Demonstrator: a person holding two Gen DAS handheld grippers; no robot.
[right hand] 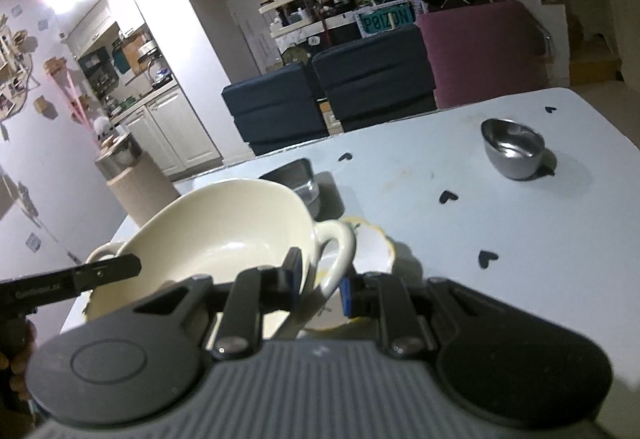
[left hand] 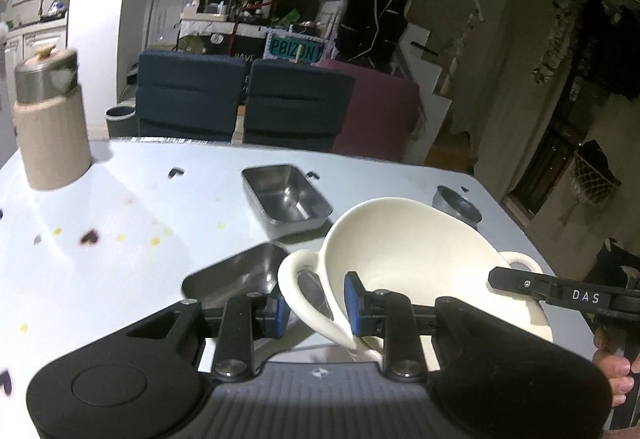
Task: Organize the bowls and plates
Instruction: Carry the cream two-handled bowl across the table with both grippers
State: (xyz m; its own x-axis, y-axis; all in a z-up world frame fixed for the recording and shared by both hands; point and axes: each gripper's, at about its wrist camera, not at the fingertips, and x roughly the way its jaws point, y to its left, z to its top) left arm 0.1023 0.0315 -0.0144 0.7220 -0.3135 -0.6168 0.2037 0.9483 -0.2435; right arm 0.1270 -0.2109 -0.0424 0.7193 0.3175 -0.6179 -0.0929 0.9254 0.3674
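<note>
Between the left gripper (left hand: 315, 305) pads sits one handle, and the right gripper (right hand: 318, 285) pinches the other, so the cream bowl (left hand: 404, 251) hangs tilted over the table (left hand: 132, 211), probably heading for the floral plate (right hand: 374, 249) beneath.

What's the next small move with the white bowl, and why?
Probably lower it level onto the plate beneath. The white bowl is tilted above the table, with the left claw around one handle and the right claw around the other. The rectangular metal trays sit just beyond it, so a straight descent should avoid them.
</note>
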